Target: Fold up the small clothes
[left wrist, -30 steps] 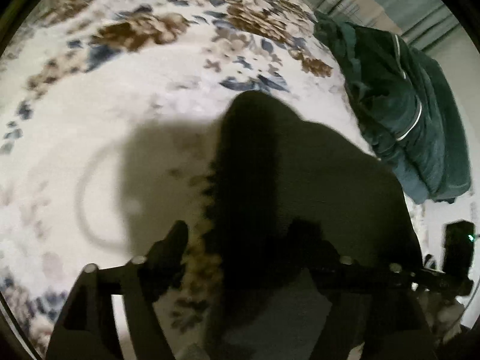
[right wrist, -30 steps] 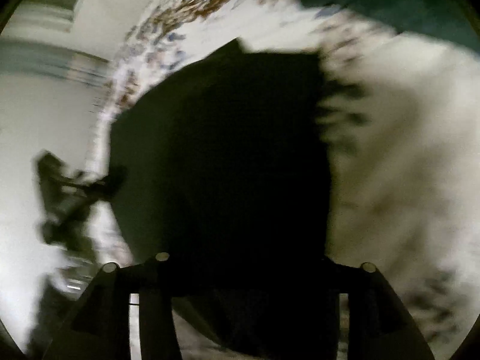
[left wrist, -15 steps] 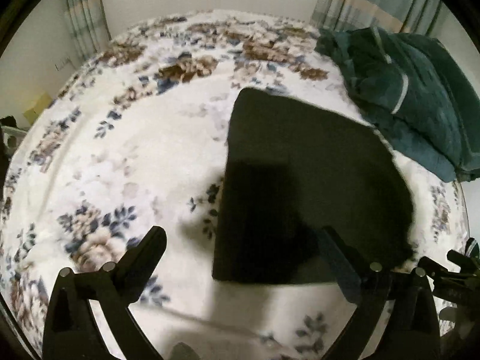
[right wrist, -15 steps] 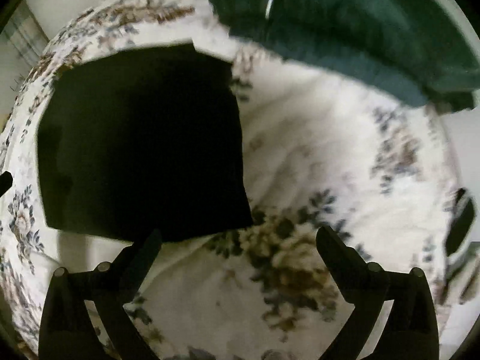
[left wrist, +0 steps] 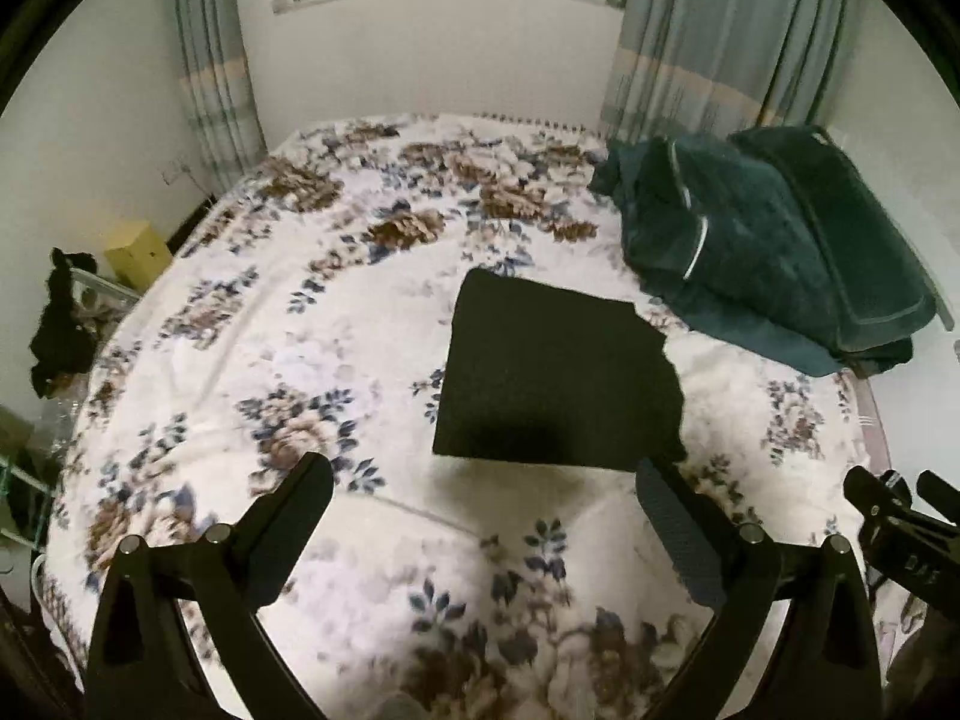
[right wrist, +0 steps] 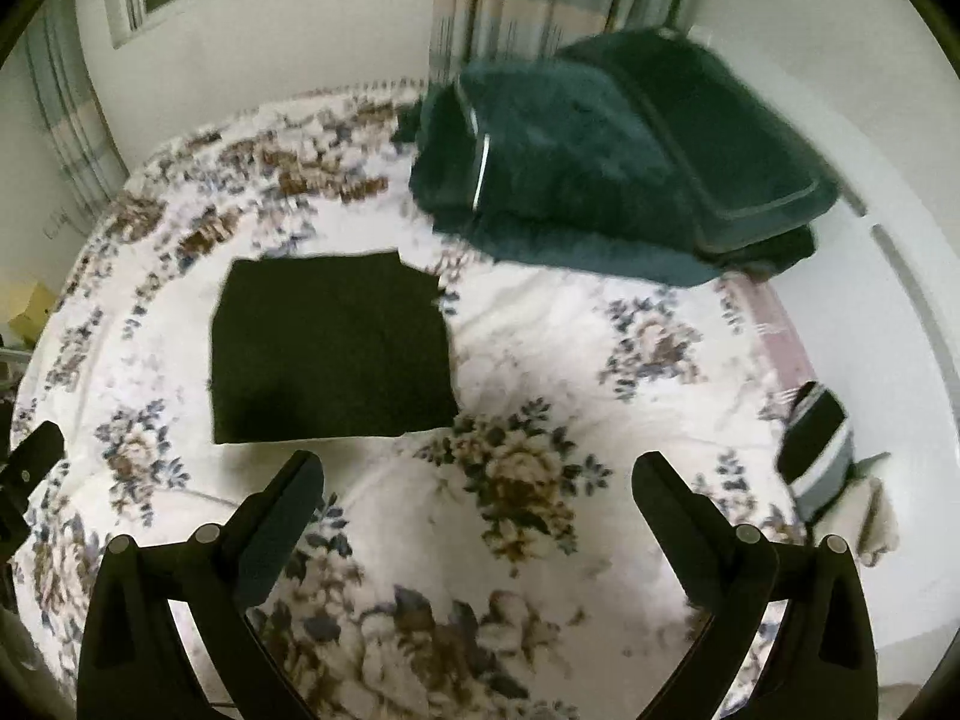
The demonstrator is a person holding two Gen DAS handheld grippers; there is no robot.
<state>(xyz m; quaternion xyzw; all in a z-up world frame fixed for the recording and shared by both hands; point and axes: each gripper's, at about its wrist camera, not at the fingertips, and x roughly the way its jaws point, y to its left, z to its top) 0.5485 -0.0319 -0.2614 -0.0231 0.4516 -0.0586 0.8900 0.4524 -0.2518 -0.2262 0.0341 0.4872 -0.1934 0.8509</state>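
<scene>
Both claws hang spread wide and empty above the bed. From its own camera, the left gripper [left wrist: 483,474] shows its two black fingers [left wrist: 288,522] far apart, with nothing between them but flowered cover. The right gripper [right wrist: 477,471] is the same, jaws apart and holding nothing; its edge also shows at the far right of the left view.

Just past the left fingertips lies the black garment [left wrist: 555,372], folded into a flat, roughly square shape on the bedspread [left wrist: 312,330]. In the right view the same garment [right wrist: 333,354] sits ahead and to the left of the claw, flat, with a small notch on its right edge. Neither claw touches it.

Beyond it, toward the far right of the bed, is a heap of dark green blanket [left wrist: 774,252] with a pale piped edge, apart from the garment. A striped dark item [right wrist: 816,450] rests at the right edge of the bed. Behind the bed are a window and striped curtains [left wrist: 678,36]; a yellow box [left wrist: 135,252] stands on the left. No writing or labels can be read anywhere.
</scene>
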